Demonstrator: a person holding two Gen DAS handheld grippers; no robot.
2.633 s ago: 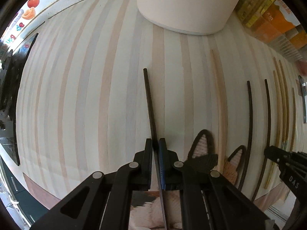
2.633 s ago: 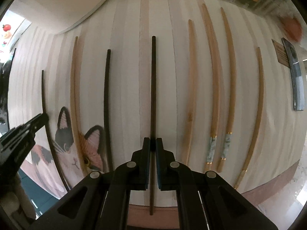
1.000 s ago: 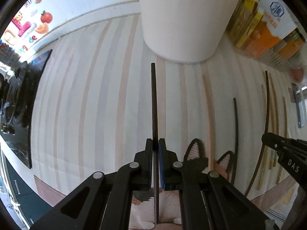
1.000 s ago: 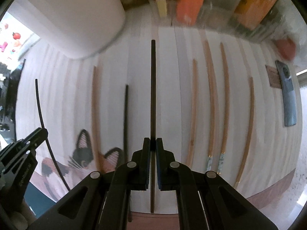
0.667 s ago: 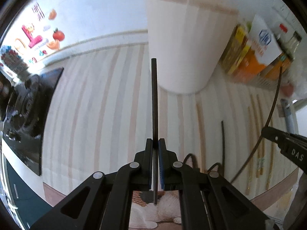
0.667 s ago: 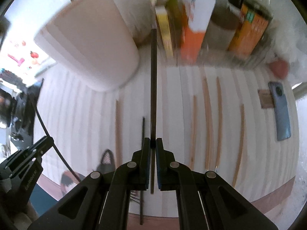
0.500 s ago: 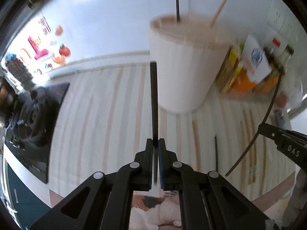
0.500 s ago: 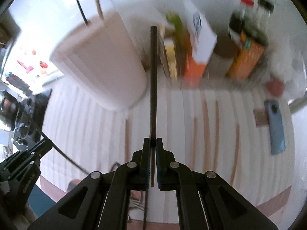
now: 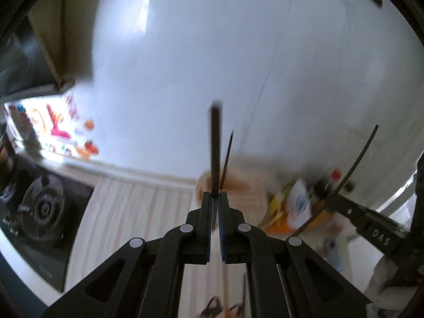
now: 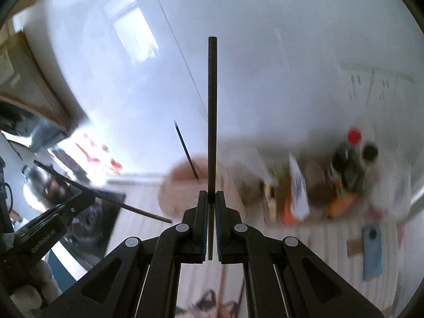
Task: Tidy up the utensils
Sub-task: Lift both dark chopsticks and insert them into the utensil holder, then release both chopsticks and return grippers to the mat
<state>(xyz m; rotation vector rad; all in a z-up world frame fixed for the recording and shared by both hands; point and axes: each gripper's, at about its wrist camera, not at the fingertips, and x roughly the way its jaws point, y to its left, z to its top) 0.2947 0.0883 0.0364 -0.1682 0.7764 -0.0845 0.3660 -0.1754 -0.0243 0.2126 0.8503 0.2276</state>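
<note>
A: Both grippers have tilted up since 2.6 s ago; back then each pressed its black chopstick flat on the striped mat, now both views face the white wall above the holder.

B: Left side?

A: Left gripper [image 9: 215,198] has its 2 blue-padded jaws clamped narrow on 1 black chopstick [image 9: 215,148], a thin, straight, matte rod standing up out of the jaws. Its tip sits above the holder's rim in the left wrist view.

B: And the holder?

A: Pale cylindrical holder [image 9: 246,201], smooth-sided, blurred, directly behind the left jaws. 1 thin dark stick [image 9: 228,153] already stands in it, leaning slightly right.

B: Right side?

A: Right gripper [image 10: 209,198], jaws likewise pinched narrow on a second black chopstick [image 10: 212,111], square-tipped, pointing straight up. In the right wrist view the holder [image 10: 180,190] lies just left of and behind those jaws, its round mouth brownish.

B: Anything else relative to the holder?

A: Right of the holder: blurred cartons and bottles [image 10: 318,182], 1 with a red cap. Further right, a blue phone [image 10: 372,249] lies flat on the striped mat [image 10: 331,235]. Left of the holder: a black stove top [image 9: 39,212] with a round burner. Cannot tell how many chopsticks remain on the mat; that area is blurred.
</note>
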